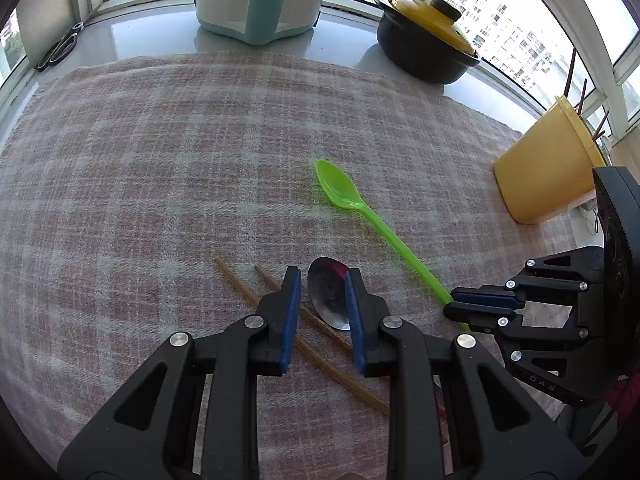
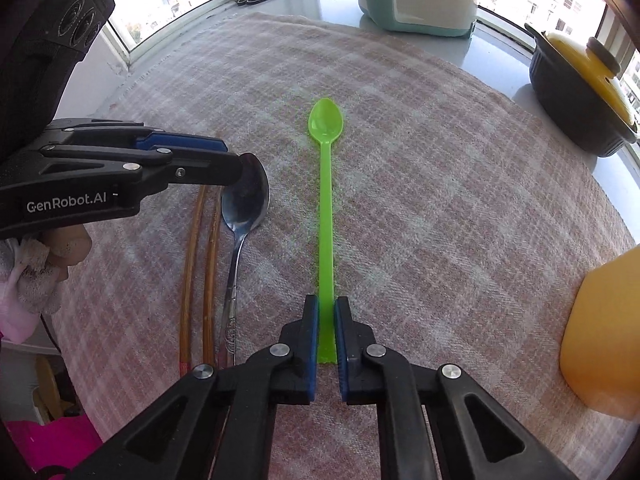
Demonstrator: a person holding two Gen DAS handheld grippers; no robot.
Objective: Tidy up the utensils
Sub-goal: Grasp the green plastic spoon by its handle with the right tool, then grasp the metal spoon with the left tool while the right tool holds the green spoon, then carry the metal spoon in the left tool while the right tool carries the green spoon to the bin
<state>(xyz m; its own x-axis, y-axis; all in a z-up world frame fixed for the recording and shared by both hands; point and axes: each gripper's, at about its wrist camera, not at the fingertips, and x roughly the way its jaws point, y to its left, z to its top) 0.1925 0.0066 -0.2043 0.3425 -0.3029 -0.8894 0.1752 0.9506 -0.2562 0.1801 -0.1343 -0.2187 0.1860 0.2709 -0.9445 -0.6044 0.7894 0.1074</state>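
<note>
- On the checked cloth over the desk (image 2: 460, 184), the right gripper (image 2: 326, 312) has its jaws clamped on the handle end of the green spoon (image 2: 326, 184), a hold that suits lifting it lengthwise.
- The left gripper (image 1: 322, 280) straddles the bowl of the metal spoon (image 1: 326, 296), its jaws part open; whether they press on it cannot be told.
- Two chopsticks (image 2: 196, 264) lie just beside the metal spoon.
- The yellow cup (image 1: 548, 168), already holding sticks, looks like the likely destination.

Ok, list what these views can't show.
- Metal spoon handle: left view, hidden behind the left gripper.
- Green spoon handle end: right view, covered by the right gripper.
- Yellow cup contents: left view, only stick tips show over the rim.
- Pot contents: lid on.
</note>
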